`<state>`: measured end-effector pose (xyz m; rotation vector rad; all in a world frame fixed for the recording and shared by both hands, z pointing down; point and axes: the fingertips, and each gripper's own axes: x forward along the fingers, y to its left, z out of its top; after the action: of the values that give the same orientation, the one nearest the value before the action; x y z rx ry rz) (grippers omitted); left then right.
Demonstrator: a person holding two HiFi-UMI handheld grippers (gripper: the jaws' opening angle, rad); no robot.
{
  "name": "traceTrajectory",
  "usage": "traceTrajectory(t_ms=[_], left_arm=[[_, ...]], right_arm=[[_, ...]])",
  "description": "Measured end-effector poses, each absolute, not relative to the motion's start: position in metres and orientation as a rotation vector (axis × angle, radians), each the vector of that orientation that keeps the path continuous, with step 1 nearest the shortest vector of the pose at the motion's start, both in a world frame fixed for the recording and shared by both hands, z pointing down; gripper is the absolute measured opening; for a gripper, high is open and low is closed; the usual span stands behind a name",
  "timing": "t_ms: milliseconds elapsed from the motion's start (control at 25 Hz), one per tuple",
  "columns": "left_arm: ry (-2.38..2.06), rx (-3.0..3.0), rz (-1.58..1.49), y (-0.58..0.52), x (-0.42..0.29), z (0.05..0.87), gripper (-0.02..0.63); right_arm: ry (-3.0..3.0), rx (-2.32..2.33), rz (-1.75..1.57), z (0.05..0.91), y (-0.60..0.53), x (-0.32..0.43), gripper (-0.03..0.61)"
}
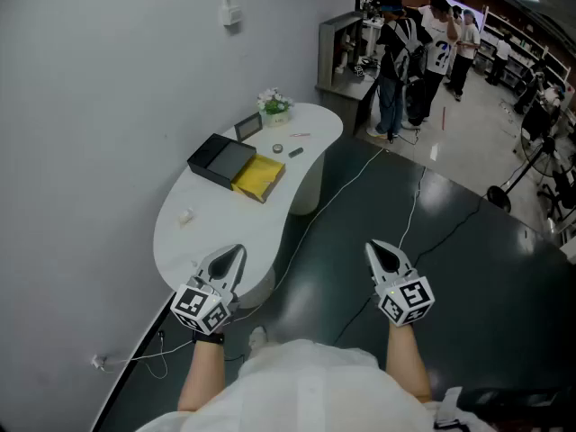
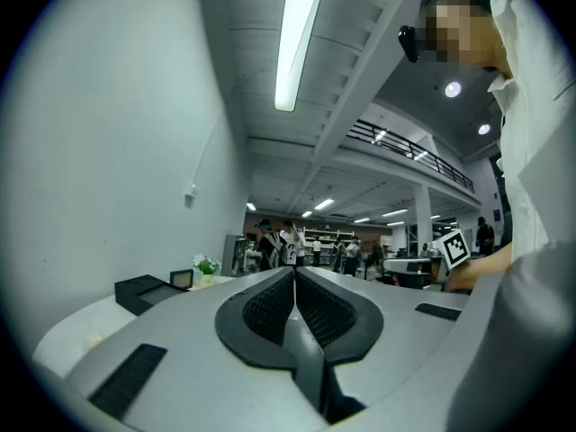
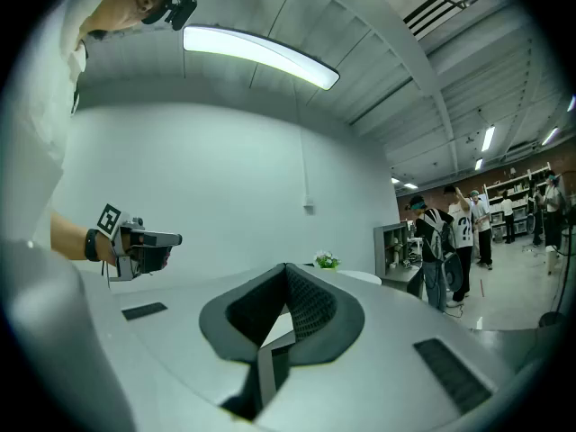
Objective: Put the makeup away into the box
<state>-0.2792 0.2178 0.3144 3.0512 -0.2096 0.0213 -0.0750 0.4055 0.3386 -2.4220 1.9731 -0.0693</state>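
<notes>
White table (image 1: 216, 228) at eleven o'clock bore makeup (image 1: 296, 151), likely light and slick, best pinched mid-body; your left gripper (image 1: 238, 250) and right gripper (image 1: 377, 247) were closed, empty.

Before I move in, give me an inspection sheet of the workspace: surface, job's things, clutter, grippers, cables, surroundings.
Surface: white curved table, set against the wall.
Job's things: black box, looks open; yellow flat thing lies against it; small makeup pieces lie beyond, too small to tell apart.
Clutter: flower pot, small frame, white bit at the near end.
Grippers: left gripper and right gripper both shut, empty, level, short of the table.
Cables: white cable crosses the dark floor by the table's foot; dark cable further right.
Surroundings: people stand beyond the table; wall socket above it.
</notes>
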Motion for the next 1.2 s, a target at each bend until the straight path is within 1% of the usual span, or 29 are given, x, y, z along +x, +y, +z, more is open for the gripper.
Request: traceTrajectory(t_ms=[800,1200], left_arm=[[-0.151,3.041,0.024,0.221,-0.271,0.317,0.02],[-0.079,3.025,0.018,0.233,-0.249,0.325,0.02]], right_arm=[[2.014,-2.408,-0.051,0.341,0.402,-0.076,0.009],[1.956,-2.384,-0.08,0.342,0.402,-0.058,0.01]])
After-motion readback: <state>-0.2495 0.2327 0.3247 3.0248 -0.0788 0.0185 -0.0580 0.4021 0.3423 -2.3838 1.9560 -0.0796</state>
